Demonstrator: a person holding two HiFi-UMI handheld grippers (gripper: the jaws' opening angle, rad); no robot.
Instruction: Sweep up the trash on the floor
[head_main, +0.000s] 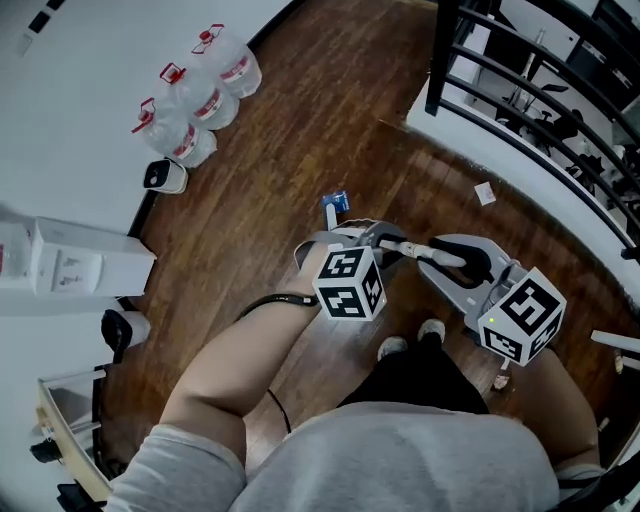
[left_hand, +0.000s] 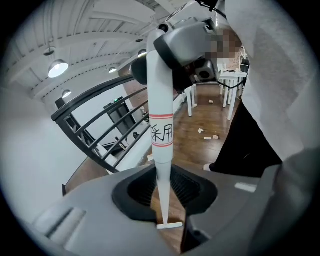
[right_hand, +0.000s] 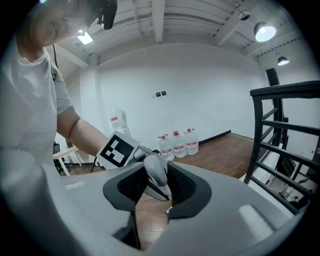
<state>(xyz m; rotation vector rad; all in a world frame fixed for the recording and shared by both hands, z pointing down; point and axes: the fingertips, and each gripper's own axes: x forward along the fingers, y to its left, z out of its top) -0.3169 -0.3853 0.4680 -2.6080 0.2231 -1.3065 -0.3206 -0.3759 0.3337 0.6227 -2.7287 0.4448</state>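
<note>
A white broom handle (head_main: 424, 250) with a grey grip end runs between both grippers in the head view. My left gripper (head_main: 388, 246) is shut on the white shaft (left_hand: 161, 125), which bears a red-edged label. My right gripper (head_main: 470, 264) is shut on the grey grip end (right_hand: 156, 170), close to the right of the left one. The broom's head is hidden. Trash lies on the wooden floor: a blue scrap (head_main: 338, 201), a white paper (head_main: 485, 193) and small scraps (left_hand: 201, 131).
Three water bottles (head_main: 205, 95) stand by the white wall, with a small white device (head_main: 165, 176) near them. A black railing (head_main: 540, 90) runs along the right. White boxes (head_main: 70, 262) sit at the left. My feet (head_main: 410, 340) are below the grippers.
</note>
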